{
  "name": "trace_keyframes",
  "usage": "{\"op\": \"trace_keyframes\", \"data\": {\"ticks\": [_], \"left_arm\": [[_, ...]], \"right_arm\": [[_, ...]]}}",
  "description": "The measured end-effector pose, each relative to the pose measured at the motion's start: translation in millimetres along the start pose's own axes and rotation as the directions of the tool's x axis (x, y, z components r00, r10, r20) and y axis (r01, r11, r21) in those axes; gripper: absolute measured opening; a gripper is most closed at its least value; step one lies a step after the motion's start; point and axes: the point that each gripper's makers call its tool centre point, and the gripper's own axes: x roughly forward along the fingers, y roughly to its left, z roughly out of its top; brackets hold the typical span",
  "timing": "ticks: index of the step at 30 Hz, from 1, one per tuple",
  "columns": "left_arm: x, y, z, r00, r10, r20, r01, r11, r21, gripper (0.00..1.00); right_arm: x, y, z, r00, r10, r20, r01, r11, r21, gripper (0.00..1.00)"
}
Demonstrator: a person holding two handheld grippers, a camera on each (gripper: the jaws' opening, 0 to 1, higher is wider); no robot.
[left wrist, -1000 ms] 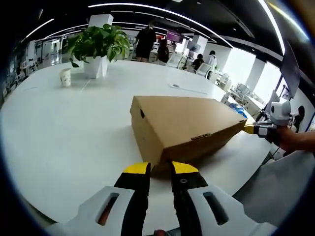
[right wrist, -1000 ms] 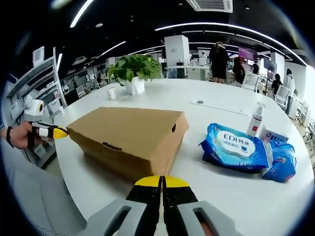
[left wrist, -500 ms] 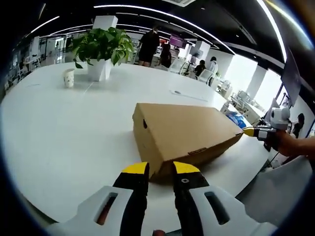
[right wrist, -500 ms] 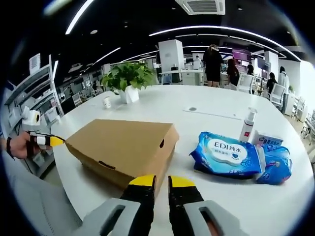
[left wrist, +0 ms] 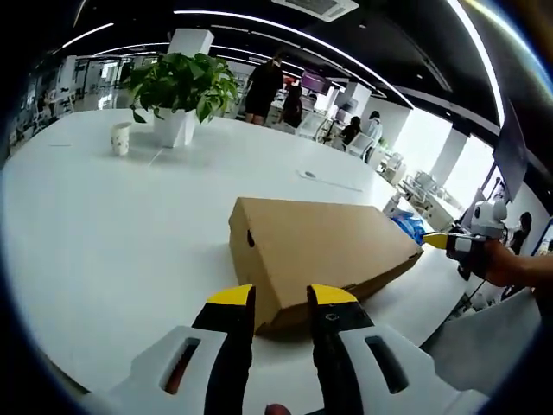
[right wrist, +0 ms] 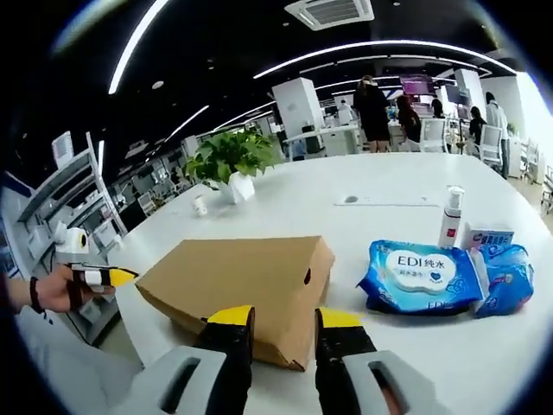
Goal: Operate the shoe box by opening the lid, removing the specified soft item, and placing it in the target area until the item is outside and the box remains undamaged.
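Crushing is what I am worrying about most: the plain brown cardboard shoe box (left wrist: 324,259) is lying closed on the round white surface (left wrist: 104,225), and I am bringing a gripper in at each of its short ends. The left gripper (left wrist: 281,298) is sitting with its yellow-tipped jaws apart, just in front of the box's near corner; in the right gripper view the right gripper (right wrist: 285,318) is likewise holding its jaws apart at the opposite end's lower corner, the cardboard showing in the gap. If I am squeezing a corner rather than lifting the lid edge, I am likely denting the thin board or tearing the front tab. Pushing unevenly could also be sliding the box toward the surface's edge, which looks near on my side.

The box's long axis is running roughly from one gripper to the other, flat on the surface, lid uppermost, one end panel with its small dark hole facing each camera. Beside its far end, a blue wet-wipe packet (right wrist: 422,275) and a white pump bottle (right wrist: 449,216) are standing apart from it.
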Motion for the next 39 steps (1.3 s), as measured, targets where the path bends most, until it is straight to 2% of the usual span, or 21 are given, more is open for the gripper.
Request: {"op": "trace_keyframes", "data": {"ticks": [11,15,19,23,30,39], "left_arm": [[10.3,0.0,-15.8,0.999,-0.012,-0.05,0.011,1.0,-0.02,0.23],[13.7,-0.8,-22.5,0.997,-0.015,-0.08,0.014,1.0,-0.013,0.21],[15.6,0.5,-22.8,0.997,-0.015,-0.08,0.013,0.999,-0.029,0.22],[19.0,0.3,-21.9,0.996,-0.013,-0.084,0.012,1.0,-0.014,0.24],[34.2,3.1,-8.7,0.996,-0.005,-0.085,0.004,1.0,-0.017,0.24],[68.6,6.7,17.3,0.996,-0.007,-0.085,0.006,1.0,-0.013,0.24]], "right_arm": [[9.8,1.5,-23.6,0.998,0.021,-0.059,-0.017,0.998,0.062,0.24],[12.6,4.9,-31.4,0.996,0.042,-0.081,-0.034,0.995,0.095,0.19],[14.1,4.7,-32.3,0.996,0.037,-0.078,-0.029,0.995,0.099,0.18],[14.6,4.8,-32.3,0.996,0.042,-0.076,-0.035,0.995,0.098,0.18],[23.8,-1.3,-24.9,0.998,0.025,-0.059,-0.017,0.99,0.137,0.19],[42.3,-19.1,-3.7,0.999,-0.016,-0.047,0.023,0.988,0.151,0.18]]}}
